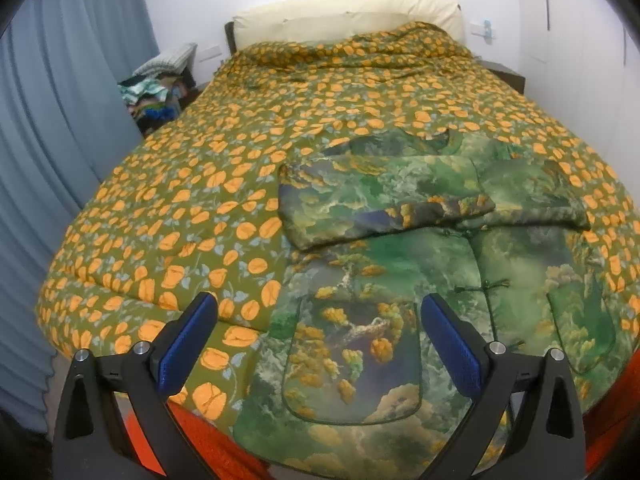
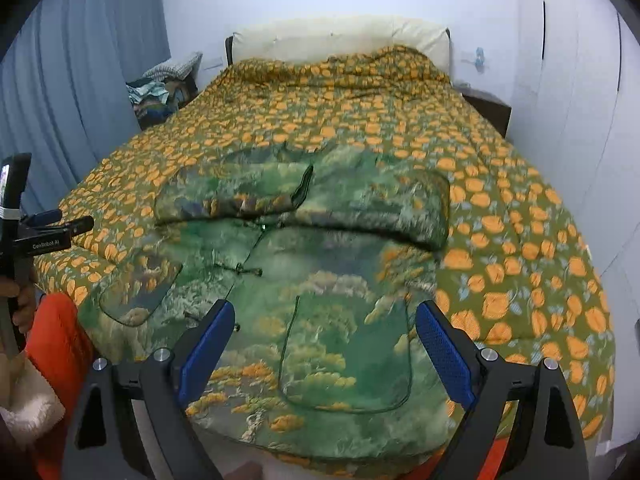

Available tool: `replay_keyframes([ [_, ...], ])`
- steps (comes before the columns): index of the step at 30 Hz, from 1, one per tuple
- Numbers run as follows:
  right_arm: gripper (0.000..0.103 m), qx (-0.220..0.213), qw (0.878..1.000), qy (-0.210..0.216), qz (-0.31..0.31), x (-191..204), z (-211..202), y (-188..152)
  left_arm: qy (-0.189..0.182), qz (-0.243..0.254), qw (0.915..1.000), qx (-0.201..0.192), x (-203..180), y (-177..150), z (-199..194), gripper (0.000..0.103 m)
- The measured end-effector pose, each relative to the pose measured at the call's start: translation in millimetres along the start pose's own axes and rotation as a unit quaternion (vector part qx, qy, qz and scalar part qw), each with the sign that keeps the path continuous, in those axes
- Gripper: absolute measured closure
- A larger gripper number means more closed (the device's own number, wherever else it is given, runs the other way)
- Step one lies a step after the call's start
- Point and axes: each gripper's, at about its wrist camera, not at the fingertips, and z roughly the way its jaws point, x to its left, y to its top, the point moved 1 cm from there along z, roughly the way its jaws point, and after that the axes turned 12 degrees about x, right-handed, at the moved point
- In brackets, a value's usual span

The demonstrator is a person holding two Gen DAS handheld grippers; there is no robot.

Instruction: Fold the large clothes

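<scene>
A padded green jacket with a landscape print [image 1: 400, 264] lies front up on the bed, both sleeves folded across its chest. It also shows in the right wrist view [image 2: 320, 264]. My left gripper [image 1: 318, 338] is open and empty, above the jacket's lower left pocket near the hem. My right gripper [image 2: 324, 340] is open and empty, above the lower right pocket. The left tool's body [image 2: 24, 232] shows at the left edge of the right wrist view.
The bed carries an olive quilt with orange flowers [image 1: 200, 208], also in the right wrist view [image 2: 520, 240]. A cream headboard [image 1: 344, 16] stands at the far end. Blue curtains [image 1: 52, 120] hang left. A pile of clothes [image 1: 160, 92] sits on a nightstand. White wardrobe doors [image 2: 580, 100] stand right.
</scene>
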Motion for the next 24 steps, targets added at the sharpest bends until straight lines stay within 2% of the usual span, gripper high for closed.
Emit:
replay_keyframes([
  [24,0.012,0.046,0.999,-0.004,-0.019,32.6,25.0,-9.8,0.001,-0.001,0.9999,0.014,-1.5,-8.6,6.4,0.001],
])
